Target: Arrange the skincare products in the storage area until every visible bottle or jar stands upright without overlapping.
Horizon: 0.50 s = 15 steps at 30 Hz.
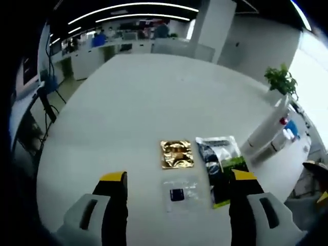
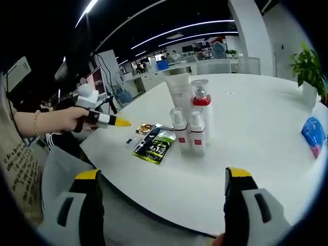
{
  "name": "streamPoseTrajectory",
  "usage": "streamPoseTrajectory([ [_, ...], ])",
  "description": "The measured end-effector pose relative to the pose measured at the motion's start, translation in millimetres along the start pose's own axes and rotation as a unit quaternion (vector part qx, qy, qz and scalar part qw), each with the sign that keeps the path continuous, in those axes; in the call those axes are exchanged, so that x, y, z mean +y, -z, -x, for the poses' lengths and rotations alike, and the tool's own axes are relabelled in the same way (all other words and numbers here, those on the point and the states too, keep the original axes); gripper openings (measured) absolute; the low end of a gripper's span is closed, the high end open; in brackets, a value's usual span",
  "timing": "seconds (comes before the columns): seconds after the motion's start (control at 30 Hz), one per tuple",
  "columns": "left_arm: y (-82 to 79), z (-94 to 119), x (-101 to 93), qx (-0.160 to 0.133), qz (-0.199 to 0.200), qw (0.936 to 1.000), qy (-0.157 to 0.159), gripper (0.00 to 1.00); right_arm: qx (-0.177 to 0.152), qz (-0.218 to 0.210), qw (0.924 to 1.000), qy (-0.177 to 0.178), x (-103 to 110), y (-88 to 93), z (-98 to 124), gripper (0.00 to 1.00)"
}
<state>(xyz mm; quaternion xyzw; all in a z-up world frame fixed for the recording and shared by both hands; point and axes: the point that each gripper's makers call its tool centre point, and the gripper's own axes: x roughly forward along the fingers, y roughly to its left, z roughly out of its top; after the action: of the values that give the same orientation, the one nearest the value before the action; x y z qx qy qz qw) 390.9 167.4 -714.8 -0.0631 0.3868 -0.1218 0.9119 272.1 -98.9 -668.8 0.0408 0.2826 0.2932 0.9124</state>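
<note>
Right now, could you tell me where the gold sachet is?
In the left gripper view the gold sachet lies flat on the white table, just left of the black-and-green packet.

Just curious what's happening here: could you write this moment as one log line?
left gripper: open, above sachets | right gripper: open, empty | bottles: upright on table

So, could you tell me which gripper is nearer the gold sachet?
Left. The left gripper hovers open just short of the gold sachet; the right gripper sits back past the table edge.
</note>
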Motion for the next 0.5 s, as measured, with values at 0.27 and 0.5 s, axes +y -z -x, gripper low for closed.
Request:
streamPoseTrajectory([
  [0.27, 10.4, 26, -13.8, -0.033, -0.02, 0.9988, 0.032, 0.92, -0.006, -0.003, 1.0, -0.002, 1, -1.0, 2, 0.99],
  [0.5, 12.9, 44, -18.4, -0.056, -0.042, 0.9959, 0.057, 0.96, -0.01, -0.003, 0.9999, -0.002, 1, -2.2, 2, 0.99],
])
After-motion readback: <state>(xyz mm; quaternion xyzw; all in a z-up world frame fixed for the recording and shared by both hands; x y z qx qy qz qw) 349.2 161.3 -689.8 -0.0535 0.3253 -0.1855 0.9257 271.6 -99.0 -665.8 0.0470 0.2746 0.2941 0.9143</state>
